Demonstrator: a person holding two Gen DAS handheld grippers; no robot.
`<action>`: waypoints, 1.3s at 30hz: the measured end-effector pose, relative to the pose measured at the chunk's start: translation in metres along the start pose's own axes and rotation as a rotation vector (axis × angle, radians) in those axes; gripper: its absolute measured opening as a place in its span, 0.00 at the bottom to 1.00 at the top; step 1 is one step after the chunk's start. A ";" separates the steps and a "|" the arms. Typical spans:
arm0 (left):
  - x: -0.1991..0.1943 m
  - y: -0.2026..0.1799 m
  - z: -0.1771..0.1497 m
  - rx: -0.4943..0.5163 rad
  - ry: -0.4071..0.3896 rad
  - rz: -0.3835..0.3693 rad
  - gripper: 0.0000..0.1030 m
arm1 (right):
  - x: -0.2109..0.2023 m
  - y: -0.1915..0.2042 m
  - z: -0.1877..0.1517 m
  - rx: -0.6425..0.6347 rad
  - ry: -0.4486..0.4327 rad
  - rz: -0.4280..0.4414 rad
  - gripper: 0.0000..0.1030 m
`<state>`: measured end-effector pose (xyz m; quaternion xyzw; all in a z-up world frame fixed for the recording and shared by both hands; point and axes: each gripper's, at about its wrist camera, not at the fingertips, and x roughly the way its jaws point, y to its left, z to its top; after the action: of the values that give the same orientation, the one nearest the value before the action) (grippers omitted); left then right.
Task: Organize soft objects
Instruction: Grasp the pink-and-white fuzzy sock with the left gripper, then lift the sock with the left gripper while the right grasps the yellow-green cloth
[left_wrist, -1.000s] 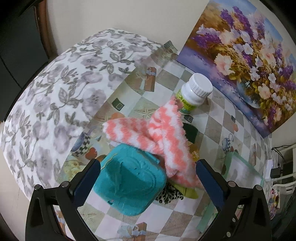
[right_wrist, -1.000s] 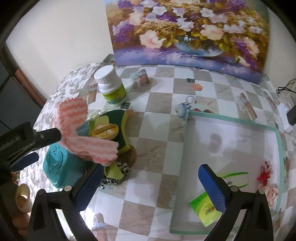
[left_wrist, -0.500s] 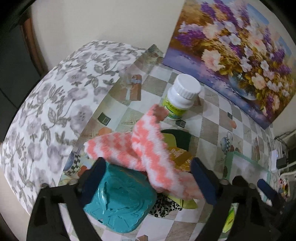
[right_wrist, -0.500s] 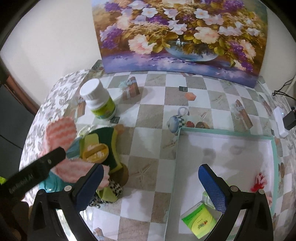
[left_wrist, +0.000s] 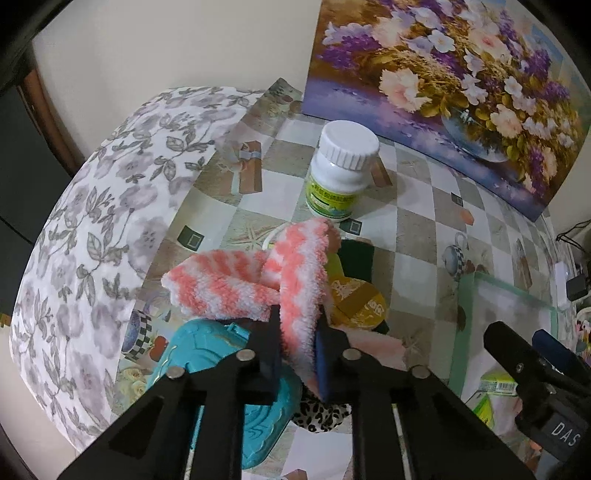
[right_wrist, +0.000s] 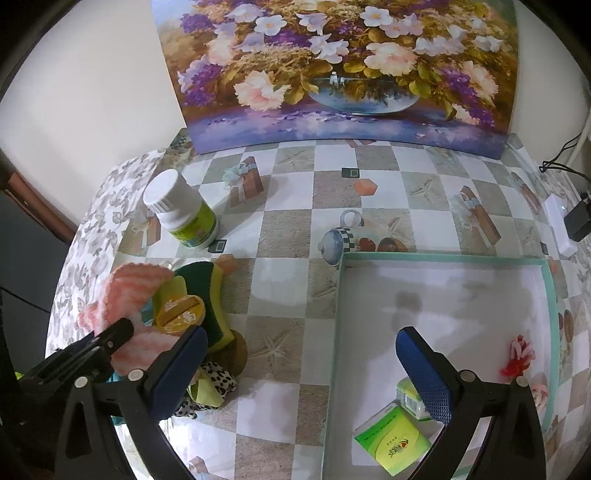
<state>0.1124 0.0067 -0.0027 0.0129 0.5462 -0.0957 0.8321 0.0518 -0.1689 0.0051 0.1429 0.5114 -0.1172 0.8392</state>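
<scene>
The left gripper (left_wrist: 297, 349) is closing on the fluffy pink-and-white striped cloth (left_wrist: 295, 280) (likely bound for the box); the right gripper (right_wrist: 299, 365) is wide, empty.

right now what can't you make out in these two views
- Left wrist view: the teal box is half covered by the left gripper, whose jaws are closing on the pink-and-white fuzzy cloth.
- Leopard-print item: mostly buried under the pile and the right gripper finger; its kind is unclear.
- White bottle: label print too small to read.
- Red thing in the tray: too small to identify.
</scene>
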 end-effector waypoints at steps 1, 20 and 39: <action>0.000 0.000 0.000 0.001 -0.002 0.000 0.12 | 0.001 0.001 0.000 -0.001 0.001 0.001 1.00; -0.009 0.032 0.006 -0.155 -0.054 -0.035 0.08 | 0.027 0.039 -0.001 -0.068 -0.013 0.170 0.99; -0.020 0.090 0.004 -0.385 -0.108 0.109 0.07 | 0.062 0.080 -0.005 -0.157 0.005 0.255 0.83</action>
<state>0.1239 0.0976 0.0098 -0.1218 0.5073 0.0550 0.8513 0.1034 -0.0960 -0.0429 0.1409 0.4986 0.0313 0.8547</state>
